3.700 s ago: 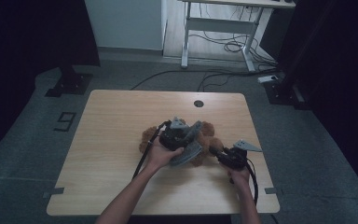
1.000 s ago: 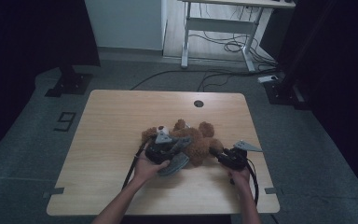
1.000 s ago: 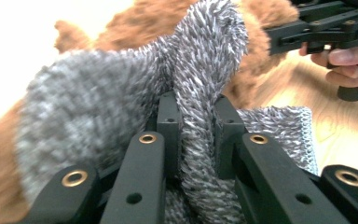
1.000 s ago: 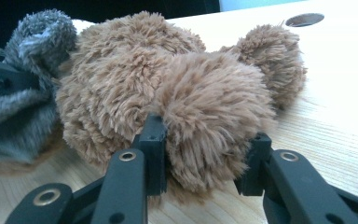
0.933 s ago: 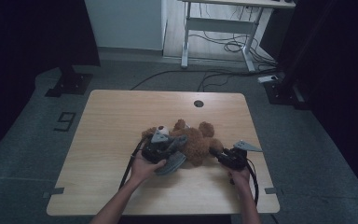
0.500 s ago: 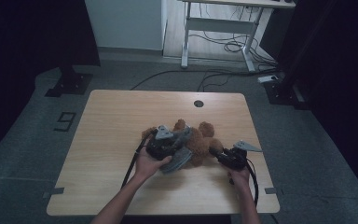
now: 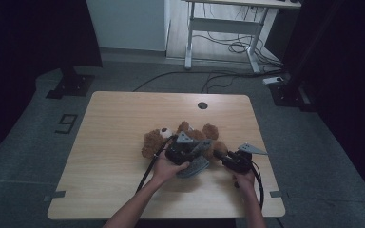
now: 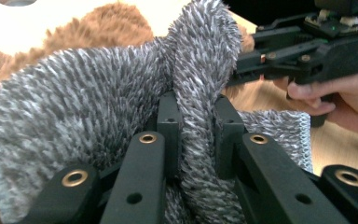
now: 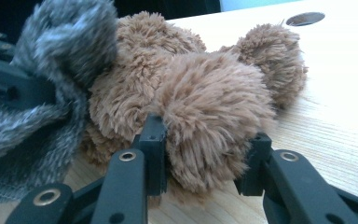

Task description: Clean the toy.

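My left gripper [image 8: 193, 116]: jaws pinched on a fold of grey knit garment [image 8: 98, 88] | my right gripper [image 9: 205, 140]: jaws clamped round teddy bear [image 9: 200, 88] leg, bear lying mid-table [image 7: 123, 123] | step, judged: dressing bear; next: draw garment opening over held leg | high view shows bear's head [image 7: 156, 140]; gripper views do not.
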